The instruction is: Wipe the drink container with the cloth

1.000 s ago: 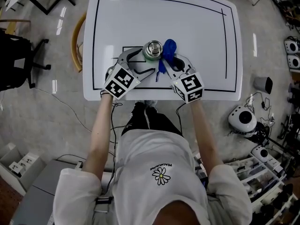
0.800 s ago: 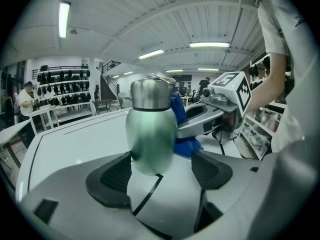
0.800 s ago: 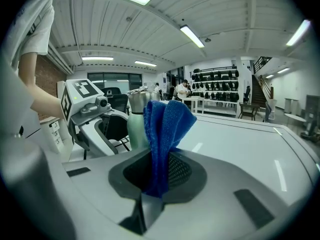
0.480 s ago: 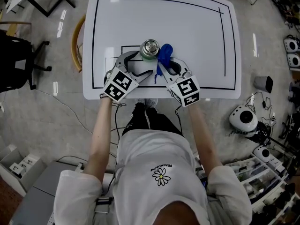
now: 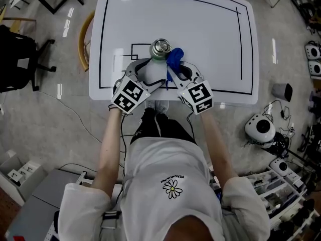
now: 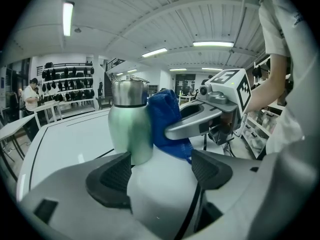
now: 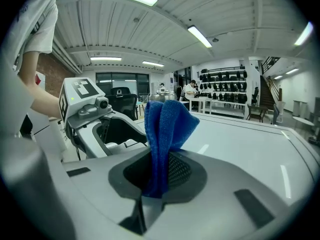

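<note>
A green metal drink container [image 5: 161, 49] with a steel lid stands upright on the white table [image 5: 220, 39], near its front edge. A blue cloth [image 5: 174, 58] presses against the container's right side, and my right gripper [image 5: 173, 70] is shut on it. In the right gripper view the cloth [image 7: 166, 129] sticks up from the jaws and hides most of the container. My left gripper [image 5: 153, 72] is open just in front of the container. In the left gripper view the container [image 6: 131, 126] stands a little beyond the open left gripper [image 6: 160, 171], with the cloth [image 6: 167, 121] to its right.
Black lines mark a rectangle on the table. A black chair [image 5: 17, 54] and a wooden chair rim [image 5: 83, 44] are at the left. Robot parts and gear [image 5: 261, 127] lie on the floor at the right.
My left gripper has drawn back toward the table's front edge, away from the container. The cloth has slid closer along the container's right side with my right gripper.
</note>
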`<control>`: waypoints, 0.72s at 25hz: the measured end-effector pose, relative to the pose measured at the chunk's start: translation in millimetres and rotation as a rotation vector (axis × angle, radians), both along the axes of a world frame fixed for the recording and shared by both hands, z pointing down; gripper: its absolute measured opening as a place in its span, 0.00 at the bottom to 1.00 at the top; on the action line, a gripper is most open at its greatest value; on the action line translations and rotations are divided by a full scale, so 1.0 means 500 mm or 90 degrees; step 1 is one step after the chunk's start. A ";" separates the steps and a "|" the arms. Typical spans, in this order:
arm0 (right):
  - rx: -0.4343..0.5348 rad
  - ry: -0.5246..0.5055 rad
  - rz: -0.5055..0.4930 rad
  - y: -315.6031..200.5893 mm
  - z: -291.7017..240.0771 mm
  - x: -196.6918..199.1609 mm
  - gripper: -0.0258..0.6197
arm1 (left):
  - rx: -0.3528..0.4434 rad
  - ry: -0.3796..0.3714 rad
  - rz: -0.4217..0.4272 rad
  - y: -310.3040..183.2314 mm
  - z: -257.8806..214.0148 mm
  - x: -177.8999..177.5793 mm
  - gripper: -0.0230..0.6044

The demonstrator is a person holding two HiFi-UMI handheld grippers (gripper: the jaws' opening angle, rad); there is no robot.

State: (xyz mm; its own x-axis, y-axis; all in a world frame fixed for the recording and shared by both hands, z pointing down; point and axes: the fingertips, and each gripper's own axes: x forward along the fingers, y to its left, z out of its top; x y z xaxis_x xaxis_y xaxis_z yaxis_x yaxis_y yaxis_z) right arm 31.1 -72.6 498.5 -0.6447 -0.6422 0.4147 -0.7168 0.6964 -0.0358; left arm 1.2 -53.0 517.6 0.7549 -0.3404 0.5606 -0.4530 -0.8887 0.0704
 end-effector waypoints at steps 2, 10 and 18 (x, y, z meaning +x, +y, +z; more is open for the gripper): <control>0.001 0.002 -0.006 0.006 -0.001 -0.005 0.11 | -0.001 0.000 0.003 0.008 0.001 0.004 0.62; 0.003 0.011 -0.021 0.015 0.000 -0.009 0.11 | -0.007 0.014 0.039 0.045 -0.001 0.049 0.62; 0.002 0.008 -0.023 0.014 0.000 -0.009 0.11 | 0.029 0.016 -0.070 -0.038 -0.011 -0.048 0.63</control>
